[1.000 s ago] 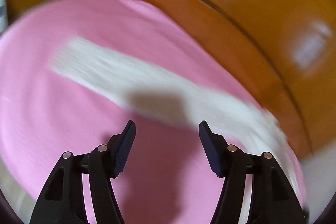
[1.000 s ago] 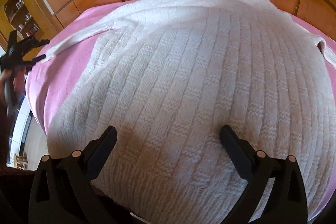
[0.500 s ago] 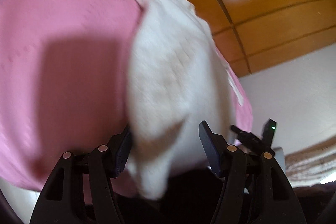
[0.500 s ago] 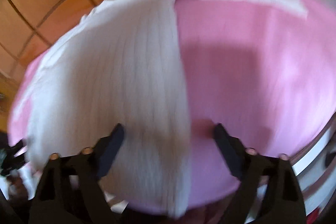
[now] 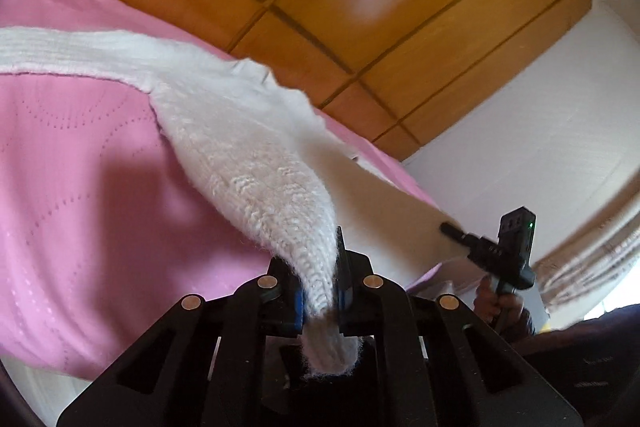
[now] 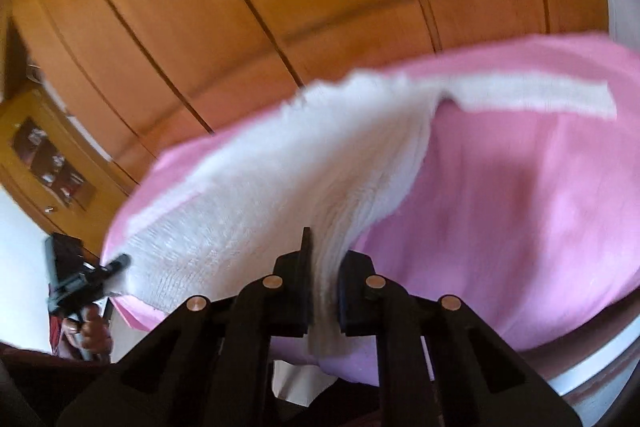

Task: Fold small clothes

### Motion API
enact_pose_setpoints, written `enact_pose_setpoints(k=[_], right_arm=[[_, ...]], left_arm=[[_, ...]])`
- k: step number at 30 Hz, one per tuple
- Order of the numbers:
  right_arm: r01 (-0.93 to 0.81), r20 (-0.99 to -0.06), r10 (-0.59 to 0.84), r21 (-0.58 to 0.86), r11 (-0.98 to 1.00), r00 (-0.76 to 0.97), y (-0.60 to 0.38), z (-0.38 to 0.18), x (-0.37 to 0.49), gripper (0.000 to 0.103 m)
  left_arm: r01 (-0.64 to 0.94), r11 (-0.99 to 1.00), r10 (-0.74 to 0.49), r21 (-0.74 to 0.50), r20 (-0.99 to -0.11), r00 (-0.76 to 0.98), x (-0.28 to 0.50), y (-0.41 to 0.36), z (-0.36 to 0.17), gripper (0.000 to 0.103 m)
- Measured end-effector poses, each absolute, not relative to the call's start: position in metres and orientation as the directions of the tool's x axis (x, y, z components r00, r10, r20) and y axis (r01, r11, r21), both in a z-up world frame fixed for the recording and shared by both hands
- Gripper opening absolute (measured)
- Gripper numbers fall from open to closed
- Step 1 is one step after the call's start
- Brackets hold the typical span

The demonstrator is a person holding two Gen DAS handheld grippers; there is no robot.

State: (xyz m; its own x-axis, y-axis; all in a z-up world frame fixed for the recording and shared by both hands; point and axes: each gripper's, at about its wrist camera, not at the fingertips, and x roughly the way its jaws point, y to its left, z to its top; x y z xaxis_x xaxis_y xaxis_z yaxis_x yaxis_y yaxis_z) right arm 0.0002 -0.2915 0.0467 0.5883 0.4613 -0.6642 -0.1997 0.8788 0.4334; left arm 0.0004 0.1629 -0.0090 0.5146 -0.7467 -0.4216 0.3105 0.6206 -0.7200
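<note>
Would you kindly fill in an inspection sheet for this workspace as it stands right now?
Surface: pink quilted bedspread, mostly bare.
Job's things: white knit sweater, hem corners lifted, one sleeve lying flat.
Clutter: nothing seen.
Grippers: left claw shut on a hem corner; right claw shut on the other corner.
Cables: nothing seen.
Surroundings: wooden panelling, white wall, shelf unit.

Left gripper (image 5: 320,291): matte black plastic, angular linkage arms w/ brass-coloured round pins, blue pads on inner jaws. Right gripper (image 6: 323,293): same black build & pins; seen from the left cam, boxy black top w/ small green LED. Bare-skin hand (image 5: 498,303) on grip.
</note>
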Motion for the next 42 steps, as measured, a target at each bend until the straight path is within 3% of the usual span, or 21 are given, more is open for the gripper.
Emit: enact_pose_setpoints(k=[5, 6, 10, 12, 13, 14, 15, 17, 20, 24, 27, 29, 30, 31, 36, 39, 42], right_arm=[[-0.095, -0.831, 0.374, 0.369, 0.925, 0.412, -0.300, -0.025, -0.010, 0.008], [-0.078, -0.853, 0.360, 0.359, 0.930, 0.377, -0.300, -0.040, -0.009, 0.007], [-0.070, -0.910, 0.310, 0.303, 0.950, 0.275, -0.290, -0.079, -0.006, 0.007], [-0.097, -0.920, 0.297, 0.282, 0.955, 0.255, -0.287, -0.075, -0.001, 0.021], [-0.109, -0.920, 0.291, 0.272, 0.956, 0.263, -0.287, -0.069, 0.000, 0.032], [-0.116, -0.914, 0.285, 0.262, 0.958, 0.290, -0.287, -0.061, 0.003, 0.057], [-0.120, -0.898, 0.270, 0.243, 0.962, 0.347, -0.289, -0.047, 0.006, 0.069], [-0.136, -0.869, 0.267, 0.230, 0.964, 0.418, -0.280, -0.031, 0.022, 0.072], [-0.167, -0.820, 0.303, 0.254, 0.953, 0.485, -0.253, -0.023, 0.052, 0.085], [-0.211, -0.778, 0.346, 0.274, 0.938, 0.524, -0.203, -0.032, 0.084, 0.091], [-0.237, -0.771, 0.378, 0.296, 0.925, 0.512, -0.184, -0.045, 0.102, 0.093], [-0.248, -0.782, 0.382, 0.295, 0.923, 0.492, -0.171, -0.060, 0.112, 0.093], [-0.253, -0.793, 0.372, 0.281, 0.926, 0.482, -0.166, -0.068, 0.118, 0.093], [-0.253, -0.805, 0.361, 0.268, 0.929, 0.471, -0.164, -0.077, 0.123, 0.093], [-0.285, -0.791, 0.359, 0.242, 0.927, 0.495, -0.161, -0.098, 0.123, 0.101], [-0.328, -0.783, 0.327, 0.167, 0.930, 0.530, -0.154, -0.105, 0.117, 0.101], [-0.326, -0.772, 0.346, 0.189, 0.926, 0.533, -0.157, -0.106, 0.118, 0.101]], left_arm=[[0.208, 0.684, -0.708, -0.700, -0.567, 0.420, -0.015, 0.162, -0.059, 0.010], [0.167, 0.733, -0.662, -0.659, -0.635, 0.400, -0.016, 0.160, -0.076, 0.010], [0.052, 0.798, -0.580, -0.600, -0.743, 0.333, -0.008, 0.168, -0.107, 0.012], [0.030, 0.791, -0.583, -0.612, -0.737, 0.341, -0.001, 0.179, -0.103, 0.015], [0.029, 0.788, -0.581, -0.615, -0.727, 0.367, 0.000, 0.184, -0.096, 0.026], [0.026, 0.792, -0.565, -0.609, -0.717, 0.408, 0.004, 0.190, -0.087, 0.030], [0.028, 0.790, -0.558, -0.613, -0.699, 0.448, 0.008, 0.191, -0.078, 0.034], [0.048, 0.786, -0.557, -0.616, -0.672, 0.488, 0.018, 0.191, -0.068, 0.034], [0.080, 0.821, -0.523, -0.565, -0.688, 0.503, 0.039, 0.170, -0.064, 0.034], [0.025, 0.892, -0.401, -0.452, -0.764, 0.506, 0.055, 0.156, -0.076, 0.034], [-0.040, 0.898, -0.344, -0.438, -0.755, 0.558, 0.070, 0.169, -0.067, 0.034], [-0.074, 0.917, -0.276, -0.391, -0.759, 0.589, 0.084, 0.182, -0.056, 0.046], [-0.087, 0.924, -0.249, -0.373, -0.757, 0.604, 0.087, 0.188, -0.052, 0.059], [-0.107, 0.932, -0.206, -0.346, -0.750, 0.629, 0.099, 0.197, -0.045, 0.066], [-0.140, 0.943, -0.139, -0.302, -0.740, 0.658, 0.156, 0.226, -0.029, 0.067], [-0.168, 0.956, -0.075, -0.241, -0.755, 0.651, 0.206, 0.240, -0.030, 0.067], [-0.154, 0.968, -0.060, -0.199, -0.778, 0.626, 0.245, 0.248, -0.036, 0.067]])
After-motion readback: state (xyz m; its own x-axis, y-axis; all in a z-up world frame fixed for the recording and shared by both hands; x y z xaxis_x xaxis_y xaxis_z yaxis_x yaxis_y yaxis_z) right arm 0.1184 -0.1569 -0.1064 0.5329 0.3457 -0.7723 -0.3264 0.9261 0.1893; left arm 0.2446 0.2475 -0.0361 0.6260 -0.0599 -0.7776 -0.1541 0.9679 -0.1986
